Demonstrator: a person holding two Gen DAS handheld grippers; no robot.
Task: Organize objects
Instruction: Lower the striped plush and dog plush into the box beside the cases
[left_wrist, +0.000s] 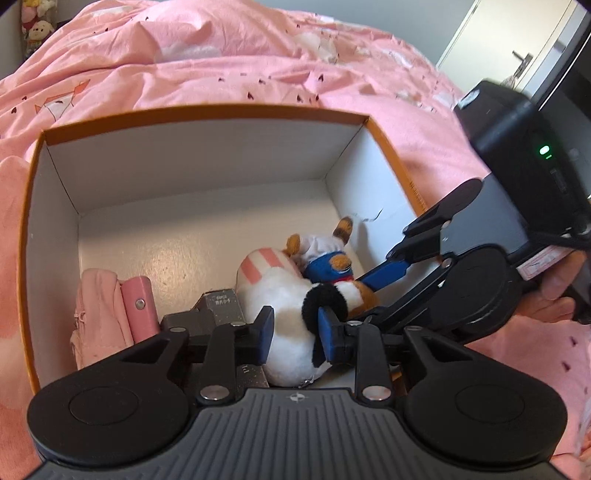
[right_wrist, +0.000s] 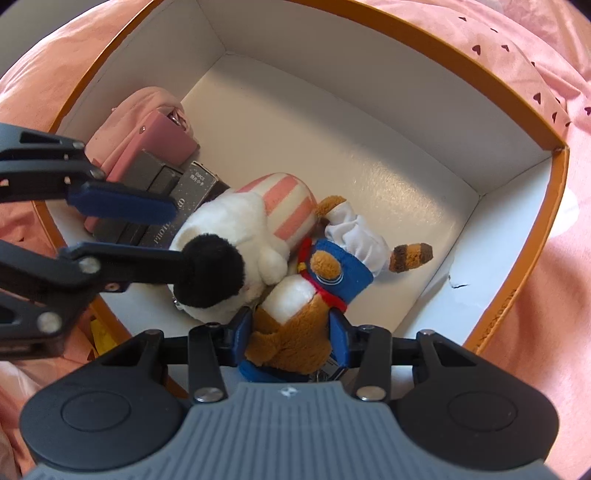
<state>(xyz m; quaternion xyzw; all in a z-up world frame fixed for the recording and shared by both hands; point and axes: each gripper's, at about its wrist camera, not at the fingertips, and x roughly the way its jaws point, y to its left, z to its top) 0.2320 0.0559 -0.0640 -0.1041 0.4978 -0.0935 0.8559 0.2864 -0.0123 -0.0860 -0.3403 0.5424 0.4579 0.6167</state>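
Observation:
An orange box with a white inside (left_wrist: 207, 177) (right_wrist: 509, 155) lies open on the pink bed. In it a white plush with a black ear and a pink-striped cap (left_wrist: 284, 317) (right_wrist: 229, 229) lies against a brown plush in a blue and white outfit (left_wrist: 328, 266) (right_wrist: 314, 306). My left gripper (left_wrist: 295, 332) is closed around the white plush; it shows from the side in the right wrist view (right_wrist: 173, 232). My right gripper (right_wrist: 291, 332) is closed on the brown plush's body; it enters the left wrist view (left_wrist: 388, 273) from the right.
A pink cloth (left_wrist: 96, 317) (right_wrist: 133, 122), a pink case (left_wrist: 138, 306) (right_wrist: 166, 140) and grey-black card boxes (left_wrist: 218, 306) (right_wrist: 173, 206) lie at the box's near-left side. The box's far half shows bare floor (left_wrist: 184, 236). The pink duvet (left_wrist: 221, 55) surrounds the box.

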